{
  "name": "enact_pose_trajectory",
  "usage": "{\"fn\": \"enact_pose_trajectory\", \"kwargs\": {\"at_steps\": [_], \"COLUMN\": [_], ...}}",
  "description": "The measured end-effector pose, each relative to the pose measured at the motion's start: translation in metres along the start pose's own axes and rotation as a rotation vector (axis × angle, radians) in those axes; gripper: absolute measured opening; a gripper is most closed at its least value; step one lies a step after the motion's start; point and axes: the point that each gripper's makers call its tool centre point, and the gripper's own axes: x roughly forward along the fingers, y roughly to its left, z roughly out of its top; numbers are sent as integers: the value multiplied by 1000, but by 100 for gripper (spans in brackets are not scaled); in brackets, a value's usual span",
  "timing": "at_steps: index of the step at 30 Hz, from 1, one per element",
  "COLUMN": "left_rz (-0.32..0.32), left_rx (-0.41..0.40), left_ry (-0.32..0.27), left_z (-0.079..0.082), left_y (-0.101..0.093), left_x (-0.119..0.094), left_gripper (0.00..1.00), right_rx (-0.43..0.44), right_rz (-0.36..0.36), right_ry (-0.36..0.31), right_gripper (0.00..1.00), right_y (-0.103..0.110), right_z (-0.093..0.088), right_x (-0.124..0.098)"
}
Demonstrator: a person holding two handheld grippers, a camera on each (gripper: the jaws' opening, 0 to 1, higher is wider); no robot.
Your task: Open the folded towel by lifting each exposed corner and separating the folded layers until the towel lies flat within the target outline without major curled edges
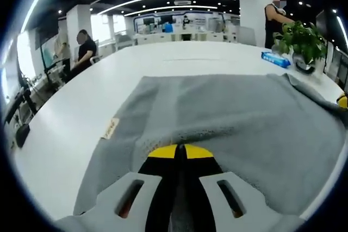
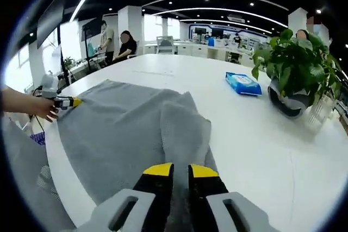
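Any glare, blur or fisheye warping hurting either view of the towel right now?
Left gripper view: grey terry towel sharp and evenly lit, white glossy table bowed by fisheye. Right gripper view: window glare at left, towel weave readable, potted green plant stretched near the rim.

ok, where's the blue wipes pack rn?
The blue wipes pack lies on the white table, beyond the grey towel and just left of the potted plant in the right gripper view.

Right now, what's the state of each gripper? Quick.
Left gripper: shut on the grey towel, pinching its near edge.
Right gripper: fingers nearly together over the towel's fold; a grip on the cloth cannot be told.
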Motion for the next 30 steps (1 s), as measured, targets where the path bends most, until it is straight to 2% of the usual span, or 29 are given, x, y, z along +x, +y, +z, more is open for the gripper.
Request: {"fn": "enact_pose_trajectory", "kwargs": {"at_steps": [5, 10, 19, 26, 30], "left_rz": [-2, -7, -4, -3, -3], "left_rx": [-5, -10, -21, -23, -22], "left_ry": [-2, -1, -2, -7, -8], "left_z": [0, 0, -1, -1, -2], "left_y": [-1, 0, 4, 5, 6], "left_x": [-1, 0, 3, 6, 6], "left_gripper": [2, 2, 2, 2, 2], "right_rx": [31, 50, 83, 73, 74], "right_rz": [-8, -17, -34, -41, -56], "right_ry": [15, 75, 125, 121, 110], "right_gripper": [17, 13, 12, 0, 0], "right_y": [-8, -12, -23, -24, -35], "right_z": [2, -13, -28, -25, -24], "right_x": [12, 25, 45, 43, 40]}}
